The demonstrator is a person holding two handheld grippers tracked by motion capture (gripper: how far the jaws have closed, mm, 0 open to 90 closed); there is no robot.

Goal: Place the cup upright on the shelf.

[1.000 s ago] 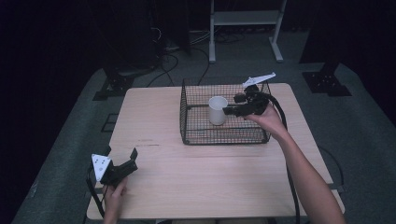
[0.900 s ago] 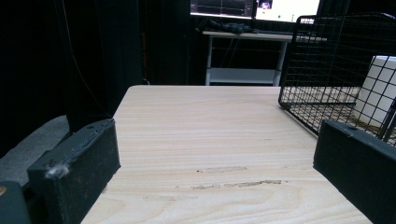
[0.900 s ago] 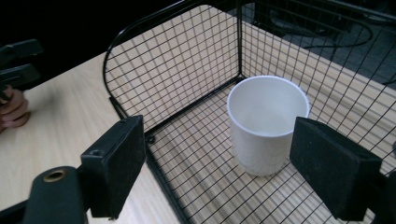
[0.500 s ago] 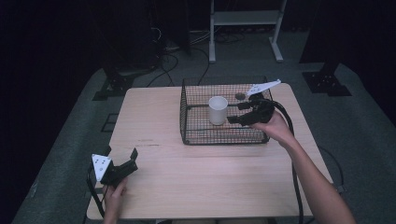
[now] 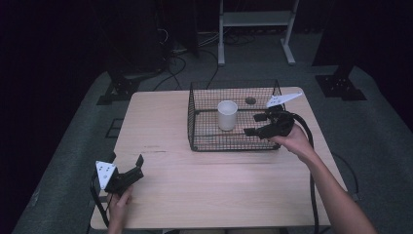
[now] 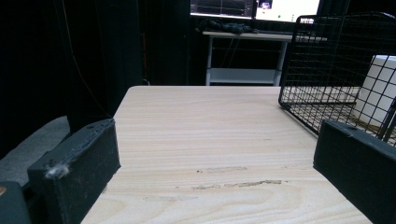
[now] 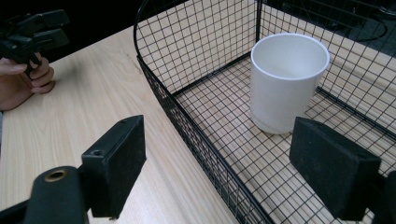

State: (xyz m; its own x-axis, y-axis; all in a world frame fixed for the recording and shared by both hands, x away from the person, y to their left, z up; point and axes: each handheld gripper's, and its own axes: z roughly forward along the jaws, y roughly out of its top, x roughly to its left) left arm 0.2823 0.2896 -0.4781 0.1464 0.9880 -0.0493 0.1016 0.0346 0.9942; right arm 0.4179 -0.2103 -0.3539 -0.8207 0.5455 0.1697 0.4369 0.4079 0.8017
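dark floor and black stands ring a pale wooden table (image 5: 214,190) where a black wire basket (image 5: 204,134) sits toward the far right side. 1 white paper cup (image 5: 227,115) stands upright inside the basket, on its mesh floor, near the middle. the right hand-held gripper (image 5: 249,125), held in a person's right hand (image 5: 292,141), hangs over the basket's right end with its jaws spread wide and nothing between them; in the right gripper view 1 jaw sits outside the basket wall and the other inside, with the cup just beyond them and untouched. at the table's near left corner the left hand-held gripper (image 5: 127,163), gripped by the left hand (image 5: 118,204), rests low over the wood, jaws also wide apart and empty, pointing toward the basket, well apart from it.
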